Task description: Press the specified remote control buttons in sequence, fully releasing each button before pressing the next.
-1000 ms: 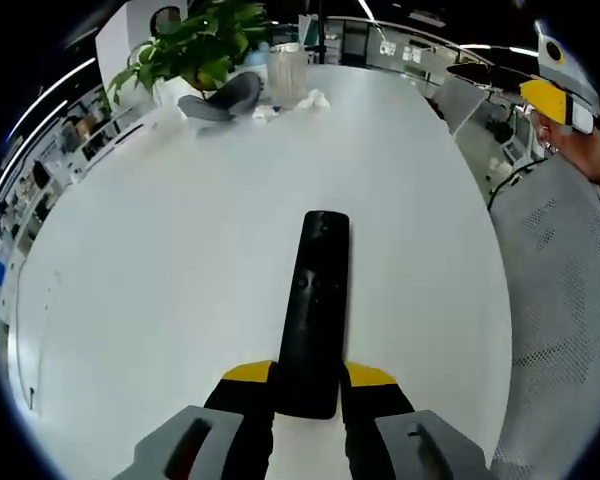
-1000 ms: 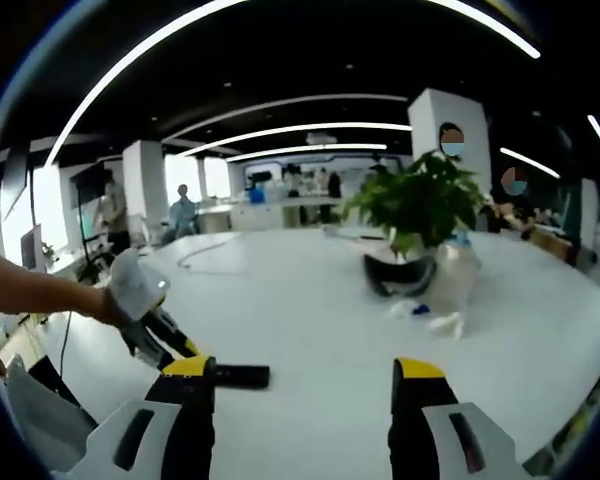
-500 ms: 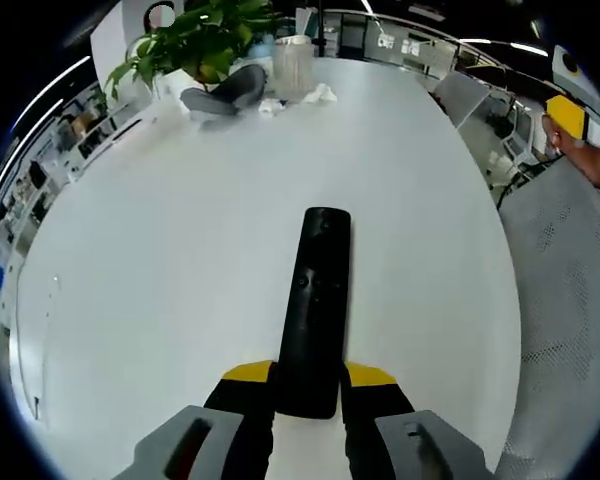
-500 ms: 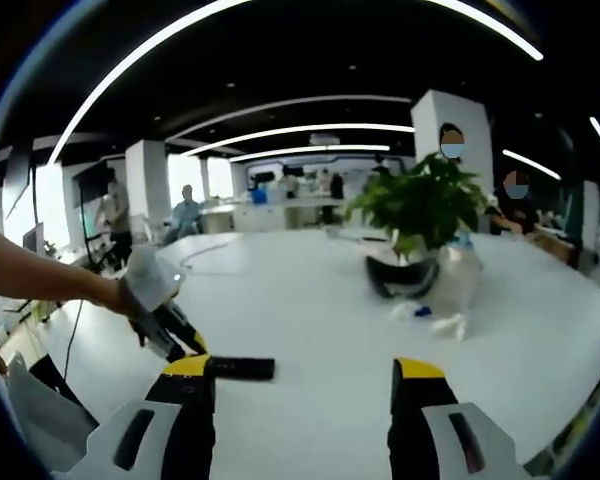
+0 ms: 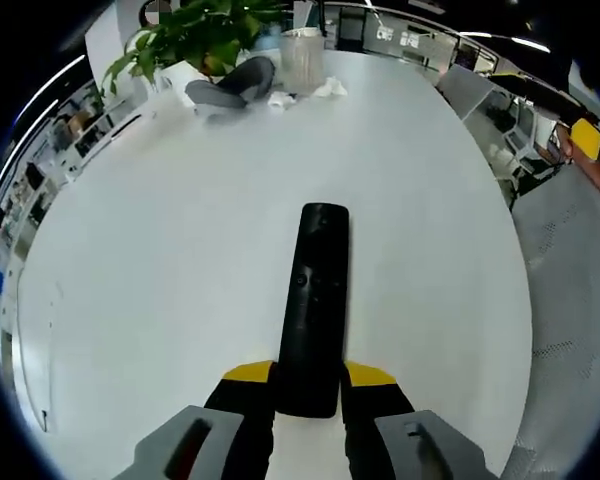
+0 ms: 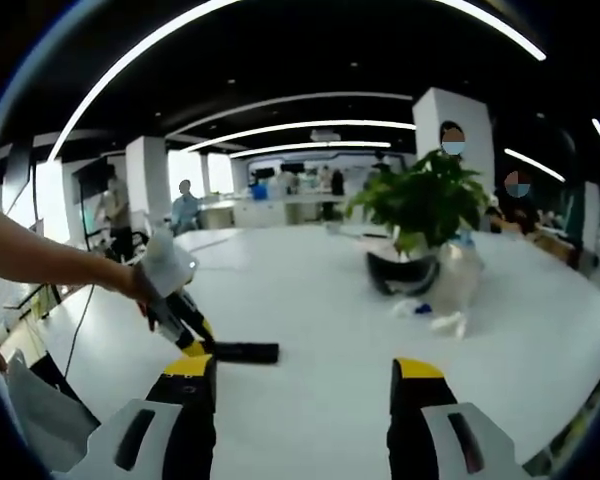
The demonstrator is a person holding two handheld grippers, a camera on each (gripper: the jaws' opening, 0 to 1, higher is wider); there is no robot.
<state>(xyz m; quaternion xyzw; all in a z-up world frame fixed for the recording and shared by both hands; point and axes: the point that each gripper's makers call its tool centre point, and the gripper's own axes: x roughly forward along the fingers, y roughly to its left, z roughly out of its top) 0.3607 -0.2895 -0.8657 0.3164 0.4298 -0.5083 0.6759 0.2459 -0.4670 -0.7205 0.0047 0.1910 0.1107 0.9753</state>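
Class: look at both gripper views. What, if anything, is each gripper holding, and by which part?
The left gripper holds the black remote control by its near end, clamped between the fingers. The right gripper is open and holds nothing.

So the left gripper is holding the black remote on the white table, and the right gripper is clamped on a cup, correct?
Not quite. The left gripper does hold the black remote on the white table, but the right gripper holds nothing; the right gripper view shows its jaws apart.
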